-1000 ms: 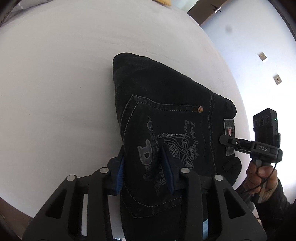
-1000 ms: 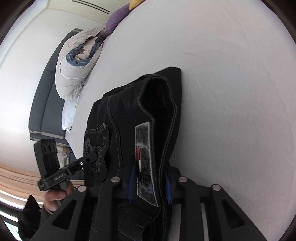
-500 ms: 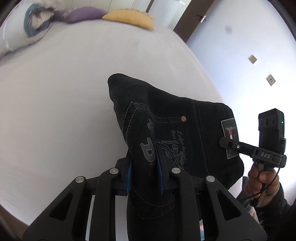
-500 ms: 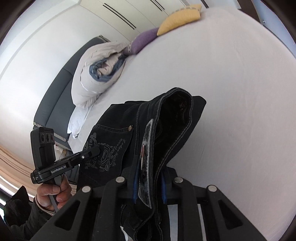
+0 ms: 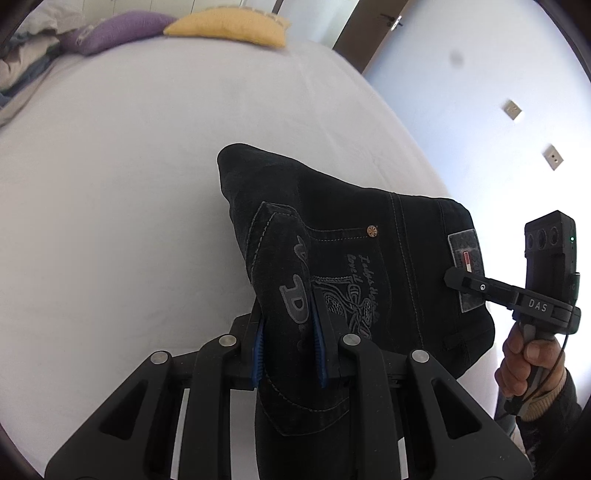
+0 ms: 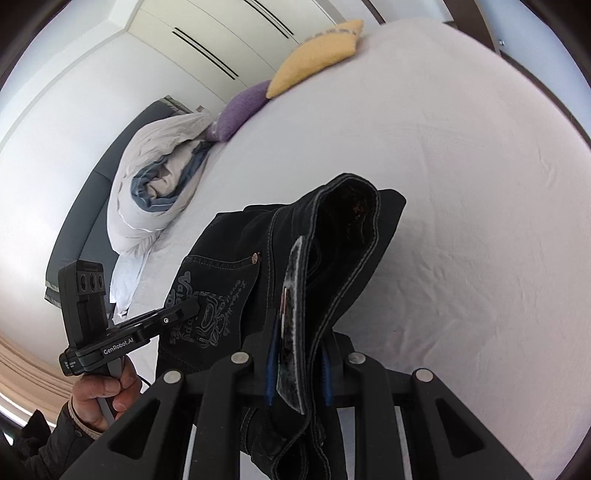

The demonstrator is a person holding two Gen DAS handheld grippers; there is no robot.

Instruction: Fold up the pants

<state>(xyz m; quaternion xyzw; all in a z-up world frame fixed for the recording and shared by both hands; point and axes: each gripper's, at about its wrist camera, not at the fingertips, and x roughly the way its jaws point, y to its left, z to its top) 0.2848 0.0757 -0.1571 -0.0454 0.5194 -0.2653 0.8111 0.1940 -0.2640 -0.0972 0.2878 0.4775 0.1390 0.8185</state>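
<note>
**Black pants held up over bed, two tongs**

Item: black pants, gathered, with printed back pocket and waistband patch; hanging between both tongs above the white bed.
Left tongs: narrow, blue pads clamped on the pocket fabric after just closing further.
Right tongs: narrow, pinching the waistband at the patch.
Beyond the tongs: yellow cushion, purple cushion, rolled duvet at the bed's far end.

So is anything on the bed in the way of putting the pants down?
Nothing visible is. The pants hang from both grippers over bare white sheet; the yellow pillow, purple pillow and bundled duvet sit far off at the bed's edge.
</note>
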